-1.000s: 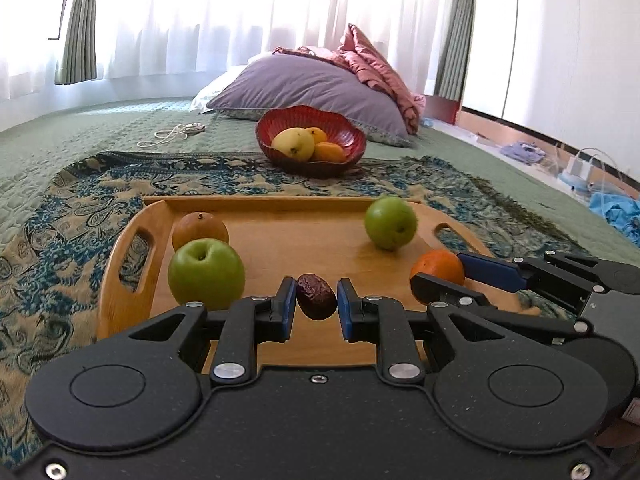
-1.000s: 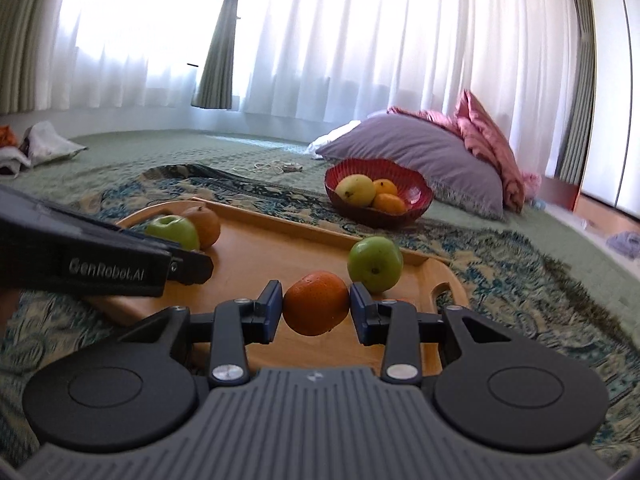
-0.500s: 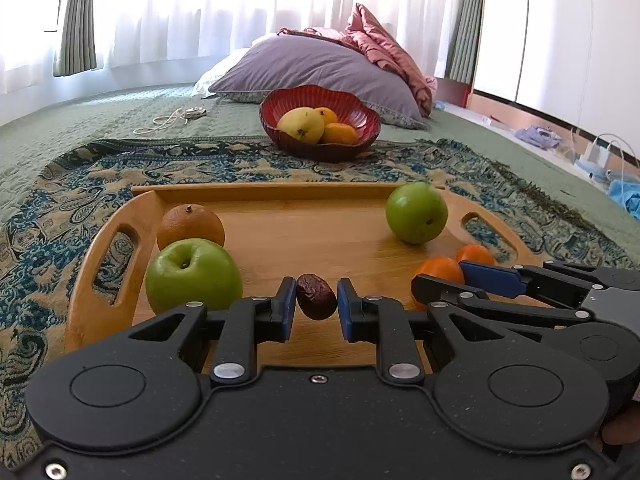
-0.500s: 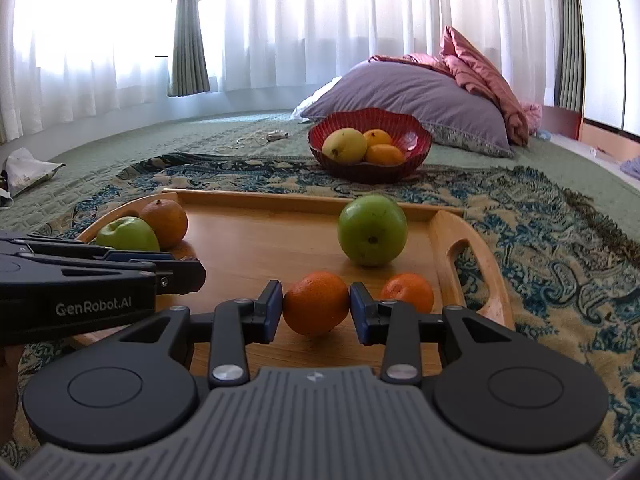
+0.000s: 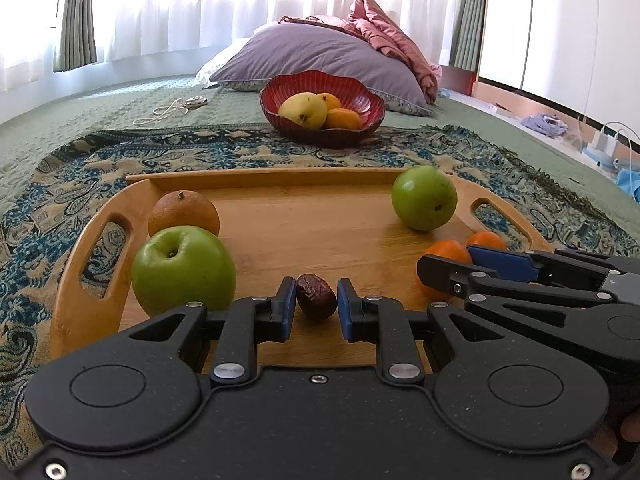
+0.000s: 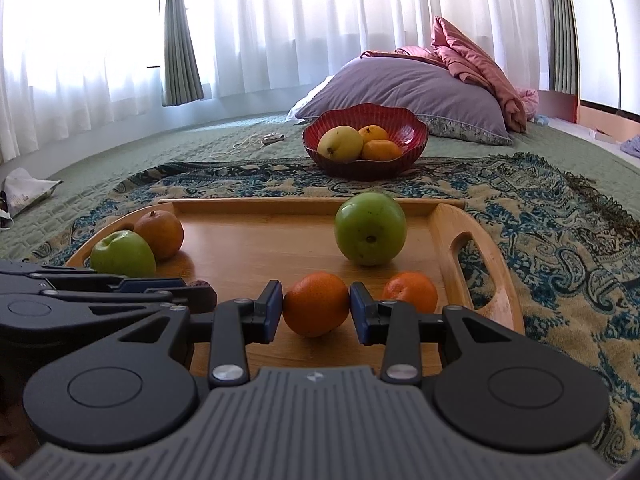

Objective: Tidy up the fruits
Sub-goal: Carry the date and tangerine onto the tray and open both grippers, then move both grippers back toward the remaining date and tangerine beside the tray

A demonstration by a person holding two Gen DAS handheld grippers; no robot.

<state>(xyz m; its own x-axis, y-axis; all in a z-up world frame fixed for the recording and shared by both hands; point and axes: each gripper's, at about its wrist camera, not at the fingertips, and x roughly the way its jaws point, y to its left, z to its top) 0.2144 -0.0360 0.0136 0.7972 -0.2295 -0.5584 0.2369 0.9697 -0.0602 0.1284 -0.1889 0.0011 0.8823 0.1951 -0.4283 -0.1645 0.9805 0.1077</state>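
My left gripper (image 5: 316, 308) is shut on a dark red date (image 5: 315, 297), low over the wooden tray (image 5: 280, 184). My right gripper (image 6: 316, 312) is shut on an orange mandarin (image 6: 316, 304), low over the tray's front right; it also shows in the left wrist view (image 5: 452, 270). On the tray lie a green apple (image 5: 182, 270), a brownish orange (image 5: 183, 214), a second green fruit (image 5: 424, 198) and another mandarin (image 6: 410, 292). A red bowl (image 5: 352, 98) beyond the tray holds a yellow fruit (image 5: 302, 110) and two oranges.
The tray sits on a patterned blue and beige cloth (image 5: 200, 152) over a green bed cover. A purple pillow (image 5: 320, 54) and pink blanket lie behind the bowl. A white cable (image 5: 172, 108) lies at the back left. Clutter lies at the far right edge.
Both grippers have come down and forward toward the tray, each still holding its fruit. A second mandarin has come into view beside the right gripper.
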